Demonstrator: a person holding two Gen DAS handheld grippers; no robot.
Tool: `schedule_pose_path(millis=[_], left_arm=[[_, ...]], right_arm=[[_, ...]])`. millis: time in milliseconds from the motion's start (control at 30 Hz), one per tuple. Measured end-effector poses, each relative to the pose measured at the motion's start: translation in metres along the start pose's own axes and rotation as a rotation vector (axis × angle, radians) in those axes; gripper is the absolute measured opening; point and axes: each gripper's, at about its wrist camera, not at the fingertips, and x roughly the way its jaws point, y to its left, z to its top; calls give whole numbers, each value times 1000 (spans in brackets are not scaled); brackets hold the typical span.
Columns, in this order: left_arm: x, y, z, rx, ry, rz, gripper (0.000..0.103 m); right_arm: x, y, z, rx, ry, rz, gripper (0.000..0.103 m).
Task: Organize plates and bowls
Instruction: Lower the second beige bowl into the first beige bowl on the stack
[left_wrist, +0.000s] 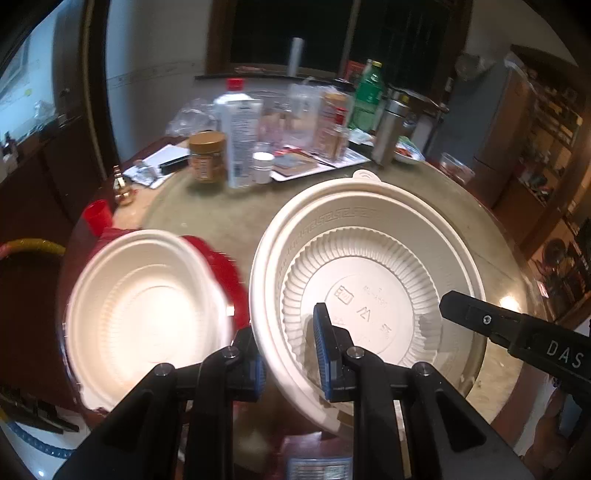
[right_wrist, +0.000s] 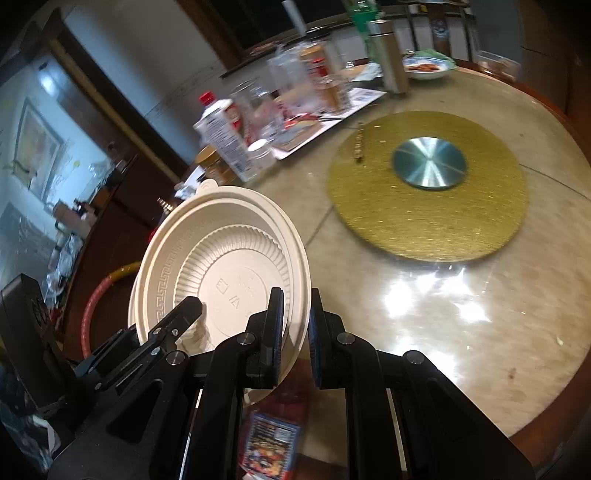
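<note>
A large cream plastic bowl (left_wrist: 369, 280) hangs tilted above the table, its ribbed base with moulded marks facing me. My left gripper (left_wrist: 291, 358) is shut on its near left rim, one blue pad inside and one outside. My right gripper (right_wrist: 297, 325) is shut on the same cream bowl (right_wrist: 229, 258) at its right rim, and one of its fingers shows in the left wrist view (left_wrist: 461, 306). The left gripper (right_wrist: 184, 317) shows at the bowl's lower left edge in the right wrist view. A second white bowl (left_wrist: 147, 314) rests on something red (left_wrist: 221, 266), left of the held one.
The round marble table (right_wrist: 461, 332) carries a golden turntable (right_wrist: 424, 229) with a metal disc (right_wrist: 428, 162). At the far side stand a white bottle (left_wrist: 240, 136), a brown jar (left_wrist: 208, 155), a green bottle (left_wrist: 367, 92), a steel flask (left_wrist: 388, 125) and a dish of food (right_wrist: 428, 68). A red cup (left_wrist: 98, 216) sits left.
</note>
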Motion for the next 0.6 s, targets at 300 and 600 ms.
schedule_pose_path(millis=[300, 600], left_arm=[[-10, 53, -2, -77, -21, 51, 21], [-22, 89, 1, -137, -50, 102, 21]], right_arm=[[24, 54, -2, -102, 26, 14, 12], [43, 98, -1, -174, 48, 36, 12]])
